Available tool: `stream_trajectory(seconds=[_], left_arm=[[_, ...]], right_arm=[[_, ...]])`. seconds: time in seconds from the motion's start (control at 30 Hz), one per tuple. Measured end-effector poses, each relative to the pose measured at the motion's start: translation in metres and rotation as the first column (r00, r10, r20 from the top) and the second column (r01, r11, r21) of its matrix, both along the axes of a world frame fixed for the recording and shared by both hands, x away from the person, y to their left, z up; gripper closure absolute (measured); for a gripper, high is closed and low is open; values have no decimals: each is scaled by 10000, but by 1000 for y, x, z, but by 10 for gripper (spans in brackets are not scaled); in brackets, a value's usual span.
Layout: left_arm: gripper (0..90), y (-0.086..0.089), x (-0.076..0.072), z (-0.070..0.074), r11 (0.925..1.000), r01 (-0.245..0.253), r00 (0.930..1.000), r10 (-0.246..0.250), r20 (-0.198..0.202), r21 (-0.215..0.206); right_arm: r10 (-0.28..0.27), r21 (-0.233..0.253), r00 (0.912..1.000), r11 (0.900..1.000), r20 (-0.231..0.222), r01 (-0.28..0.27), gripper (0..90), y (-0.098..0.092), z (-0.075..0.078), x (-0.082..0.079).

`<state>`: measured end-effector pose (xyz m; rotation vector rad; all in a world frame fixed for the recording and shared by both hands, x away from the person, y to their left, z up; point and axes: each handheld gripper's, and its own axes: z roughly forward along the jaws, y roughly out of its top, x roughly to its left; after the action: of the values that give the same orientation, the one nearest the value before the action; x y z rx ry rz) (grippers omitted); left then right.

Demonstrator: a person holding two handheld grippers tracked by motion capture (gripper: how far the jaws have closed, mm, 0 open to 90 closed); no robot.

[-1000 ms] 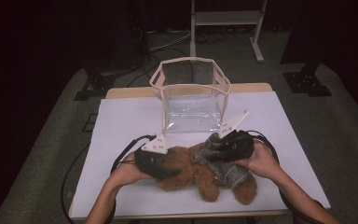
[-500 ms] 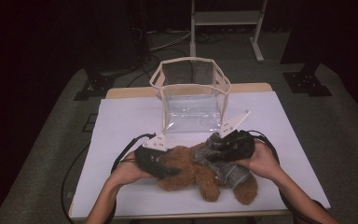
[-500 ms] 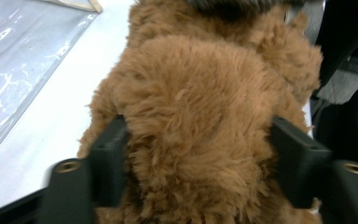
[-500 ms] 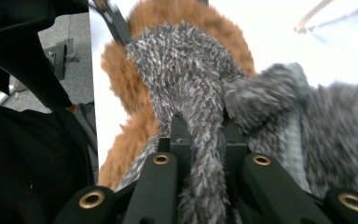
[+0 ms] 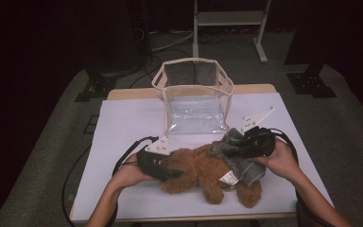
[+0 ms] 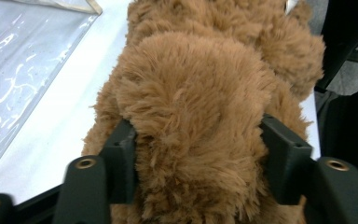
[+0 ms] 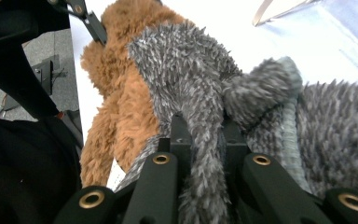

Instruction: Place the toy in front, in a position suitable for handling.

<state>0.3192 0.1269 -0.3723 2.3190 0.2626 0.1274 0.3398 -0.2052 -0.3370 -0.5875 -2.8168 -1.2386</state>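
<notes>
Brown plush, a teddy bear (image 5: 203,172), lies on the white counter (image 5: 123,127) just in front of the clear bag (image 5: 196,101), not yet inside it. Its grey knit sweater (image 5: 238,158) sits bunched over the body. The left tongs (image 5: 163,171) clamp the bear's furry head end; the right tongs (image 5: 238,150) pinch a fold of sweater. Both forearms lie low, hands flanking the toy. Dressing looks unfinished to me.

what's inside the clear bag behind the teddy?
Through the clear bag only its own creased film and the white table show; nothing visible inside. The plush bear hides its lower front edge.
</notes>
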Motion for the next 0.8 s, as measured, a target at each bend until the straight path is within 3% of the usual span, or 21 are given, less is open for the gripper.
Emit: stream_trajectory(seconds=[0.1, 0.23, 0.33, 0.47, 0.5, 0.53, 0.57, 0.6, 0.67, 0.73, 0.8], left_arm=[[264, 0, 1, 4, 9998, -187, 9996, 186, -231, -76], [206, -2, 6, 8, 9997, -94, 9993, 87, -361, -215], [136, -9, 11, 2, 9997, -248, 9971, 246, -722, -13], [290, -10, 9, -1, 9998, 14, 9986, -4, -534, 176], [290, -10, 7, -1, 9998, 102, 9989, -94, -461, 174], [364, -10, 5, -3, 9995, 235, 9992, -227, -315, 227], [364, -10, 3, -3, 9992, 304, 9993, -299, -211, 256], [383, -10, 2, -3, 9990, 343, 9993, -338, -156, 283], [386, -7, -2, -3, 9987, 430, 9991, -429, -16, 266], [376, -6, -3, -3, 9990, 396, 9992, -396, -13, 225], [325, -3, -1, -1, 9998, 208, 9995, -208, -252, 2]], right_arm=[[59, -114, 10000, 9999, 31, -58, 799, 6, -5, -4], [70, 38, 10000, 10000, -55, -70, 800, 5, -9, -5], [124, 106, 9999, 9999, -44, -123, 800, 5, -11, -6], [185, -24, 9998, 9998, -69, -185, 800, 6, -9, -7], [189, -40, 9998, 9998, -23, -189, 799, 7, -6, -8], [257, -29, 9995, 9997, 188, -257, 799, 9, 4, -7], [257, -29, 9995, 9997, 188, -257, 799, 9, 4, -7], [180, 0, 9985, 9998, 519, -180, 799, 9, 13, -5], [87, 109, 9986, 9999, 513, -93, 799, 9, 16, -3], [126, -81, 9993, 9999, 363, -123, 799, 10, 11, -2], [189, -49, 9996, 9998, 195, -188, 800, 10, 2, -4]])
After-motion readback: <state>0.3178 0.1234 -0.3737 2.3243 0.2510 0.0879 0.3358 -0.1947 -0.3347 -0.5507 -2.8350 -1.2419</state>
